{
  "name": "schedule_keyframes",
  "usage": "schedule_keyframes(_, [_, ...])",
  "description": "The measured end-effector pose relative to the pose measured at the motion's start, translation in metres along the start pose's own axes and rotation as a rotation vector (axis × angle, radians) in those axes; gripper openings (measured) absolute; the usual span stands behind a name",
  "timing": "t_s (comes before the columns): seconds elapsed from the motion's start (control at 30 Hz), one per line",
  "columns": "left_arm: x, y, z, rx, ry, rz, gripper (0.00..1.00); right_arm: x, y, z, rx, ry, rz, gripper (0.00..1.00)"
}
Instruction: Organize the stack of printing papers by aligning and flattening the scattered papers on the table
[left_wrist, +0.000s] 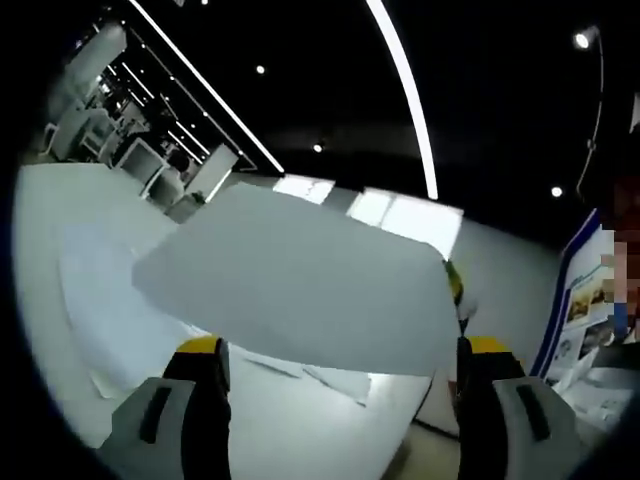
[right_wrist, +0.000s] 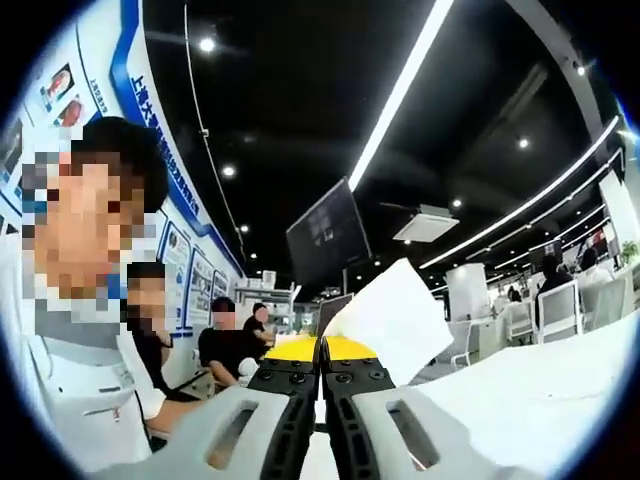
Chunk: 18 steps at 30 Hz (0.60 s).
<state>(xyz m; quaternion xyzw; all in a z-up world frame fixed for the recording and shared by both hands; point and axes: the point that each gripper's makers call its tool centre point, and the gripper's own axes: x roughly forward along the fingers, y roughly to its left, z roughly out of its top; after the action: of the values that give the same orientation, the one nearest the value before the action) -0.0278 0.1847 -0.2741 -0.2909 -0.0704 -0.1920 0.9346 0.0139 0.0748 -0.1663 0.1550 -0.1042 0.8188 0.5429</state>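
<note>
A white sheet of paper hangs in the air, spread wide in front of the left gripper view. My left gripper is open, its yellow-tipped jaws far apart under the sheet's lower edge. At the sheet's right corner a yellow tip of the right gripper shows. In the right gripper view my right gripper is shut, and the same sheet rises from between its jaws. More papers lie loosely on the white table below.
A person in white is close on the left, with other seated people behind. A dark screen hangs overhead. Chairs stand beyond the table. A blue-edged display board stands at the right.
</note>
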Motion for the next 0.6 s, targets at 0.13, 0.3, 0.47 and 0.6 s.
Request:
schedule_keyframes(0.13, [-0.001, 0.002, 0.003, 0.001, -0.012, 0.004, 0.97, -0.005, -0.006, -0.007, 0.015, 0.003, -0.013, 0.00])
schedule_keyframes(0.3, [-0.002, 0.004, 0.006, -0.003, -0.026, 0.007, 0.97, -0.010, -0.011, -0.013, 0.017, 0.016, -0.021, 0.00])
schedule_keyframes(0.47, [-0.003, 0.005, 0.008, -0.011, -0.040, 0.005, 0.97, -0.018, -0.014, -0.022, 0.025, 0.020, -0.018, 0.00])
schedule_keyframes(0.6, [-0.002, 0.004, 0.008, -0.014, -0.048, 0.004, 0.97, -0.022, -0.016, -0.030, 0.033, 0.021, -0.021, 0.00])
